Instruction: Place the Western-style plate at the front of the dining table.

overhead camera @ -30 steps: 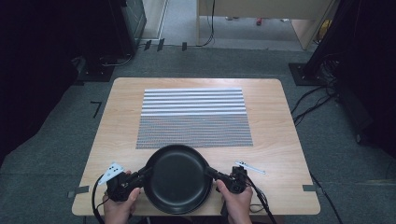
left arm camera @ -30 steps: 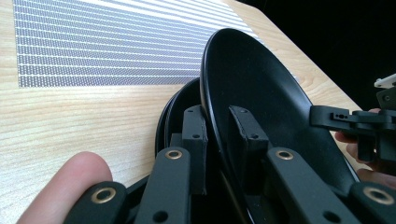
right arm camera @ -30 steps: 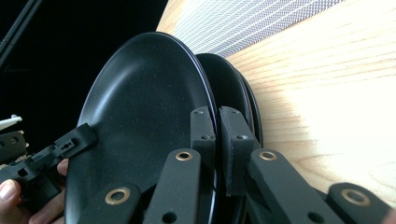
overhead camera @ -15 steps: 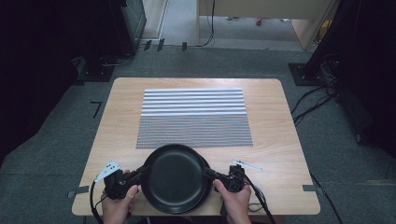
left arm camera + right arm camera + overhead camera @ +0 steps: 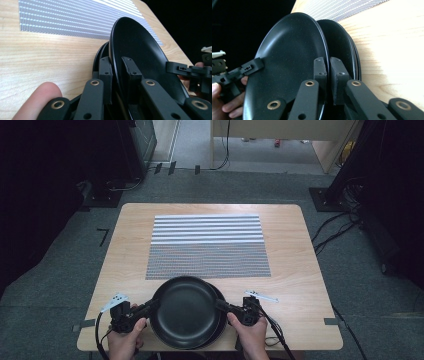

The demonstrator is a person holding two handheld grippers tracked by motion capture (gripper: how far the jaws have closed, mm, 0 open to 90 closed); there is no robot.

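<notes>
Grey carpet floor (image 5: 60, 285) all round, cables trailing at right. Wooden table (image 5: 300, 270) in the middle, light grain, rounded corners. Striped mat (image 5: 207, 245) lies flat across the table's centre: white bands on the far half, fine grey mesh pattern on the near half.

Stack of black plates (image 5: 220, 317) sits at the table's near edge, just below the mat. Top plate (image 5: 186, 312) is held slightly off the ones beneath; in the right gripper view (image 5: 287, 65) a gap shows between it and the lower plates (image 5: 342, 50).

Left gripper (image 5: 150, 307) clamps the top plate's left rim, jaws pinched on the edge, one inside the rim and one outside. Right gripper (image 5: 222, 306) does the same on the opposite rim. Both hands at the near edge; a thumb tip (image 5: 37, 100) shows beside the left jaws.
</notes>
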